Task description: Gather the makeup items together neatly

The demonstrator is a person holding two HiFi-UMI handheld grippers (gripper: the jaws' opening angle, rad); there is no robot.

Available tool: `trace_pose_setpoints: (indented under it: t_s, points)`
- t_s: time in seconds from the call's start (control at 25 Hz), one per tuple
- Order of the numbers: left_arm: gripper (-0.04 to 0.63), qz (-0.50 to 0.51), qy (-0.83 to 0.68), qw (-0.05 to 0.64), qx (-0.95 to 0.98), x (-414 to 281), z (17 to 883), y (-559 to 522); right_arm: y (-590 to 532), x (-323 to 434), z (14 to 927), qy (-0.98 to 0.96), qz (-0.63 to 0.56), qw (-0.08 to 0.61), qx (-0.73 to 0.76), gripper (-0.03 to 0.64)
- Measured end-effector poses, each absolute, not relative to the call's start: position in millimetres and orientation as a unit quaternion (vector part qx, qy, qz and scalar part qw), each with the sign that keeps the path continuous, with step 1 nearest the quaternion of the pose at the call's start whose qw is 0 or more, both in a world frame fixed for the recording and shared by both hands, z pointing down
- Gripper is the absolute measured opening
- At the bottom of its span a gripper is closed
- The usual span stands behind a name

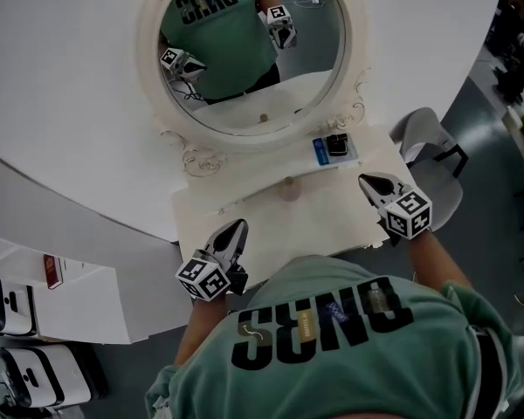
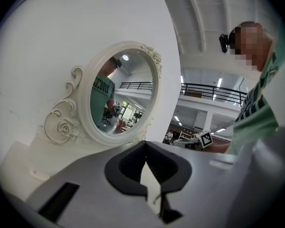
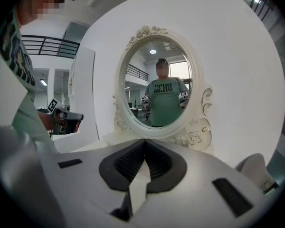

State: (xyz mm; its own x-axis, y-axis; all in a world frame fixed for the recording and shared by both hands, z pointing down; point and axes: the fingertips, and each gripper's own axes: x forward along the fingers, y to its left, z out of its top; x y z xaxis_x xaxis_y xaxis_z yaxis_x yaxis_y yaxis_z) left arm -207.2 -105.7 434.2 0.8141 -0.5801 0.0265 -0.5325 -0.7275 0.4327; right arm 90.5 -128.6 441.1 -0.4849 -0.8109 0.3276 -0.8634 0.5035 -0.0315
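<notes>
On the white vanity table (image 1: 244, 212) a flat blue item (image 1: 320, 151) and a black compact (image 1: 336, 144) lie side by side at the back right, below the mirror. A small round pale-pink thing (image 1: 288, 190) sits mid-table. My left gripper (image 1: 238, 225) hovers over the table's front left, shut and empty; its fingertips (image 2: 145, 145) meet. My right gripper (image 1: 364, 179) is over the right edge, also shut on nothing, its tips (image 3: 144, 141) touching. Both point toward the mirror. Each gripper view shows the other gripper: the left gripper (image 3: 66, 120), the right one's marker cube (image 2: 205, 139).
An ornate oval mirror (image 1: 253, 51) stands at the table's back and reflects the person and both grippers. A grey chair (image 1: 428, 138) is close to the table's right side. At the lower left is a white shelf (image 1: 79, 299) with a red item (image 1: 52, 271).
</notes>
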Motion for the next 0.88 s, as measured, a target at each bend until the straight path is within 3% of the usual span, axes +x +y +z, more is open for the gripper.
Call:
trace_pose_setpoints:
  t_s: [0.44,0.72,0.88]
  points:
    - [-0.002,-0.068,-0.404,0.225,0.884,-133,436,-153,-243,149,480,-0.900,0.055,0.211,0.378,-0.002]
    - [-0.002,-0.053,-0.418,0.227,0.878,-106,446,-163,-308,139,529,-0.890,-0.038,0.356,0.284,0.081]
    - [-0.002,-0.048,-0.416,0.225,0.880,-113,449,-167,-330,129,561,-0.864,-0.063,0.433,0.250,0.086]
